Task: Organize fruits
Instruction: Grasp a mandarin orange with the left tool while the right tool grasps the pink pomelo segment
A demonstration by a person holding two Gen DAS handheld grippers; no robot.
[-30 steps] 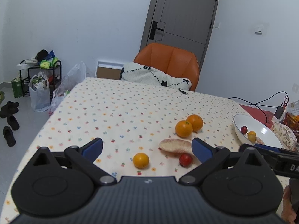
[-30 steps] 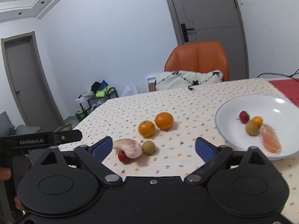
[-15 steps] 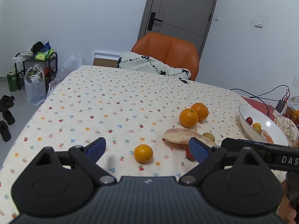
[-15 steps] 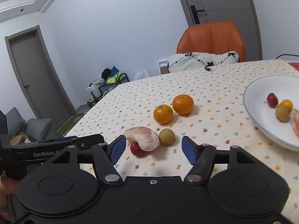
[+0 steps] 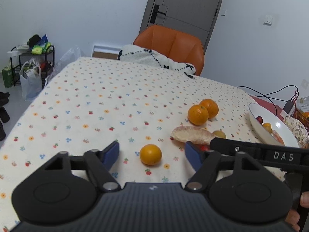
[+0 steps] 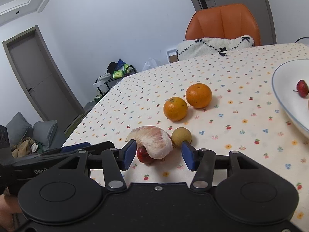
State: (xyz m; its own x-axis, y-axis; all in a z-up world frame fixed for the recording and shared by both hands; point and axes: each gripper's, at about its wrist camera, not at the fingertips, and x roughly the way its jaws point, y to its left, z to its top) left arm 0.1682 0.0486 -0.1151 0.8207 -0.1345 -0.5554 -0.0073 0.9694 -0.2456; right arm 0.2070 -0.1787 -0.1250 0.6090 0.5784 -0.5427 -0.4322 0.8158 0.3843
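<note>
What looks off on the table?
Mostly fruit not yet in the bowl: three oranges, one apart, and a peeled pomelo wedge lying bare on the cloth, resting on a small red fruit. No spills or damage visible.

"DAS" in pale capitals on the black body of the right gripper [image 5: 258, 152], seen in the left wrist view just right of the pomelo segment [image 5: 193, 136]. "GenR", cut off behind a finger linkage, in pale letters on the black body of the left gripper [image 6: 58, 160], seen in the right wrist view left of the pomelo segment. Print on the green packets on the rack too small to read.
</note>
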